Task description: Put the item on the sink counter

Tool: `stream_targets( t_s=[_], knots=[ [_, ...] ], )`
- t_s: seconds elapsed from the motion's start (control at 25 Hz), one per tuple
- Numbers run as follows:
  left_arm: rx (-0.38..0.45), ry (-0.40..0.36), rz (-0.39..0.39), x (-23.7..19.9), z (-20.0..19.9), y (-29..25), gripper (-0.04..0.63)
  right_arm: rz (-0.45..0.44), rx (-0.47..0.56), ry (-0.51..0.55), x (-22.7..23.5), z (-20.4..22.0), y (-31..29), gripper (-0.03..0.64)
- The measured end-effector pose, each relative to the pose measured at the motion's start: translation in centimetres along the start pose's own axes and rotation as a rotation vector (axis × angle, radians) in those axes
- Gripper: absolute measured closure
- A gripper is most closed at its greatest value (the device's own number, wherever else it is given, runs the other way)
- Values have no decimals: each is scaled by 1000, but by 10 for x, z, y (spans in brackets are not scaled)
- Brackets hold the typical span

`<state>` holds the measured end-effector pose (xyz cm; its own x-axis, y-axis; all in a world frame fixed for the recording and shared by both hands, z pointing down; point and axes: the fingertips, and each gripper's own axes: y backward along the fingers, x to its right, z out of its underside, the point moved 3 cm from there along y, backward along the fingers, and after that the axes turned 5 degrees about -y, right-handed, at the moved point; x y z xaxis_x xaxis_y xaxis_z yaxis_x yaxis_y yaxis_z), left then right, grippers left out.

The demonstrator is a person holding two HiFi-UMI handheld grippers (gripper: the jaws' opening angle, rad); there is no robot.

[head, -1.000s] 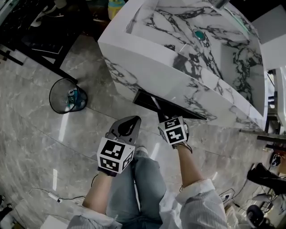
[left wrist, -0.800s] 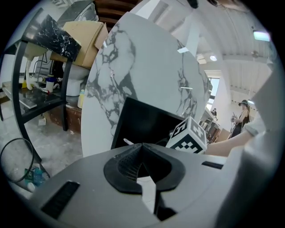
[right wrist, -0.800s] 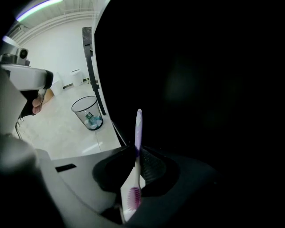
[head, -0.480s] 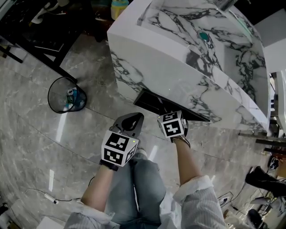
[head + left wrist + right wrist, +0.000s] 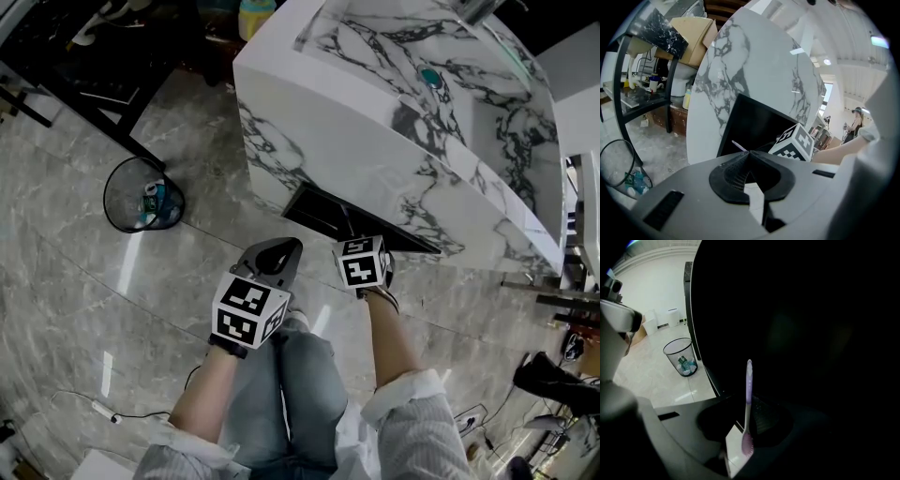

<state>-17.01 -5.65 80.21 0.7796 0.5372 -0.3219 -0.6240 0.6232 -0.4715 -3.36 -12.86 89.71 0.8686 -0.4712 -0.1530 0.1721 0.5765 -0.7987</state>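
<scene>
R gripper [image 5: 746, 425] is poked into the dark opening [image 5: 323, 214] under the marble sink [image 5: 347, 131]. Its jaws are narrow and have just been opening a bit, w/ a purple toothbrush [image 5: 748, 390] pinched between them, handle sticking fwd; it's not up on the sink. L gripper [image 5: 749, 153] has jaws together, nothing in them, and hovers beside R. Bin [image 5: 141, 195] on floor at left.
</scene>
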Motion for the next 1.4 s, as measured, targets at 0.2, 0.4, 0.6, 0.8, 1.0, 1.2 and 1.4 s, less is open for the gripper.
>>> stream_targets(
  t_s=[0.2,0.4,0.6,0.8,1.0,1.2,1.4],
  knots=[
    [-37,4,-12,7,-4,12,580,-23,-5,-4,-10,-3,20,541],
    [-84,14,-23,27,-26,41,580,-68,-26,-7,-25,-17,60,541],
    [-147,32,-41,53,-52,76,580,-123,-52,-46,-39,-37,113,541],
    [-164,34,-59,70,-91,104,580,-177,-53,-193,-50,-65,163,541],
    [-172,19,-76,92,-135,128,580,-220,-61,-250,-47,-90,221,541],
    [-139,7,-89,115,-177,147,580,-231,-17,-222,-29,-125,277,541],
    [-56,-17,-68,146,-226,161,580,-245,102,-240,-8,-166,336,541]
  ],
)
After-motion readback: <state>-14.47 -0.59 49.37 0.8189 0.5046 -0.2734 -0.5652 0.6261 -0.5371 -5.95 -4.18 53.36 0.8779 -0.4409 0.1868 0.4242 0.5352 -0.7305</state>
